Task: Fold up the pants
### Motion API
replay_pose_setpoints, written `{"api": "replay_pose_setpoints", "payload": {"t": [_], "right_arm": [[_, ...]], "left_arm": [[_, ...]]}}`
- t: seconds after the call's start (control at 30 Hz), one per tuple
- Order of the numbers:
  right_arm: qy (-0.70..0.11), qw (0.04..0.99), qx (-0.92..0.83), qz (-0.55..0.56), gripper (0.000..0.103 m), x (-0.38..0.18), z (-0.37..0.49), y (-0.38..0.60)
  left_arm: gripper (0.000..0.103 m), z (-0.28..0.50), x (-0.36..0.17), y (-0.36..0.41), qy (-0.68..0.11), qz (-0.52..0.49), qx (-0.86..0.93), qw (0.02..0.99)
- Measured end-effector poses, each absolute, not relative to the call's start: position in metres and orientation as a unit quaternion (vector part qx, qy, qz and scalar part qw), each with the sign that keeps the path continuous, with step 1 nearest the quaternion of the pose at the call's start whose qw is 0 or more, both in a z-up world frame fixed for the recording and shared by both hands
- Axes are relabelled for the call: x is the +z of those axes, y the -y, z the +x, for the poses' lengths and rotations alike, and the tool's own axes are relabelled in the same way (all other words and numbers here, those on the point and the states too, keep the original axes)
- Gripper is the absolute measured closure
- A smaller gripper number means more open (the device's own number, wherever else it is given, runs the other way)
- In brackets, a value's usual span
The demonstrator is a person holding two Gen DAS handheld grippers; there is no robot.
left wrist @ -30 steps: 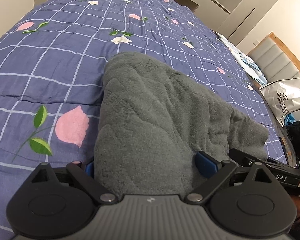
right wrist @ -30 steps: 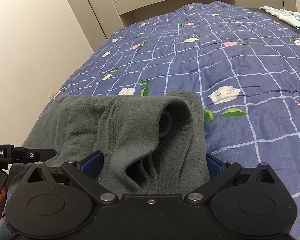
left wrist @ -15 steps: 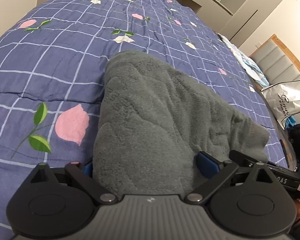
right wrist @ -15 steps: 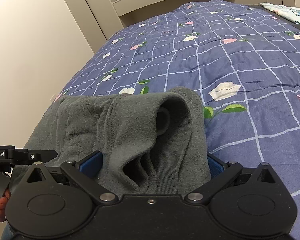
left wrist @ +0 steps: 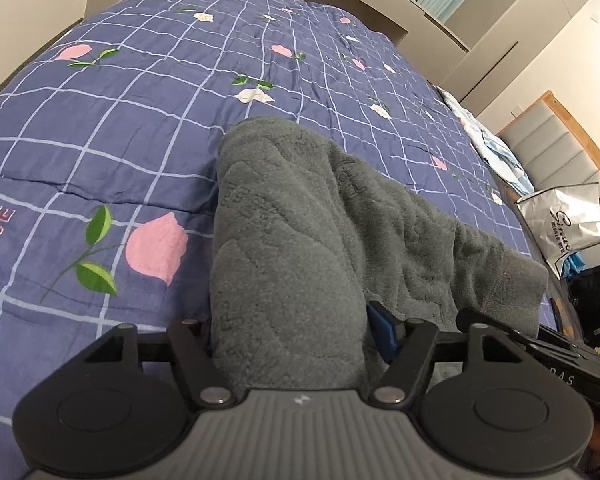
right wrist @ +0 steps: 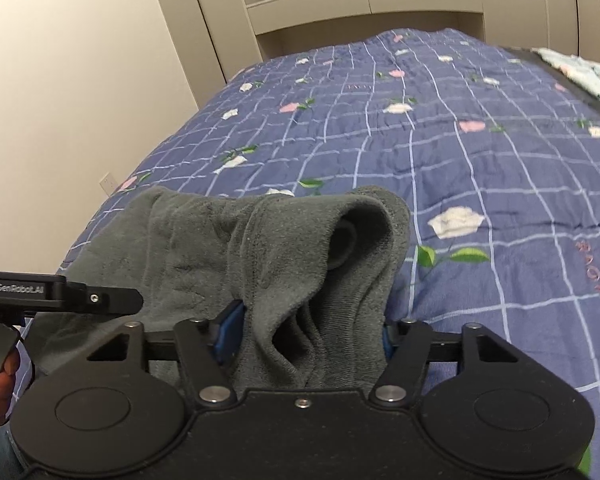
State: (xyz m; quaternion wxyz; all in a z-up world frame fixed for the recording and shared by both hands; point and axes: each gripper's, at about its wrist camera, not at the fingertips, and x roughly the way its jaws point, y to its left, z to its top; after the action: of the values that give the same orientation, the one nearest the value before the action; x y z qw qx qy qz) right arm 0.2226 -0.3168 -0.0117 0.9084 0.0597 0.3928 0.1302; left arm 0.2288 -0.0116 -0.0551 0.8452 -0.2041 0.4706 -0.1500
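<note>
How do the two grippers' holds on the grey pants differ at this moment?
The left gripper clamps a smooth, closed fold of the grey pants; the right gripper clamps a bunched end with an open tube-like hem. Both are shut on the fabric above the blue quilt.

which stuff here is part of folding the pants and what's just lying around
Part of the job:
- grey pants
- left tongs, clamped on the pants
- right tongs, clamped on the pants
- quilt under the pants

Lying about:
- white bag
- light blue cloth
</note>
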Motion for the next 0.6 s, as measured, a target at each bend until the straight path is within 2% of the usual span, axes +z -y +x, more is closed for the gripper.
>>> {"api": "replay_pose_setpoints", "payload": {"t": [0.27,0.6], "right_arm": [[-0.375,0.916,0.135,0.045,0.048,0.008,0.210,0.307],[-0.361,0.921,0.143,0.035,0.050,0.019,0.198,0.298]], "left_arm": [[0.035,0.218,-0.049,0.009,-0.468,-0.213,-0.143,0.846],[0.038,0.205,-0.044,0.006,-0.466,-0.217,-0.139,0.846]]}}
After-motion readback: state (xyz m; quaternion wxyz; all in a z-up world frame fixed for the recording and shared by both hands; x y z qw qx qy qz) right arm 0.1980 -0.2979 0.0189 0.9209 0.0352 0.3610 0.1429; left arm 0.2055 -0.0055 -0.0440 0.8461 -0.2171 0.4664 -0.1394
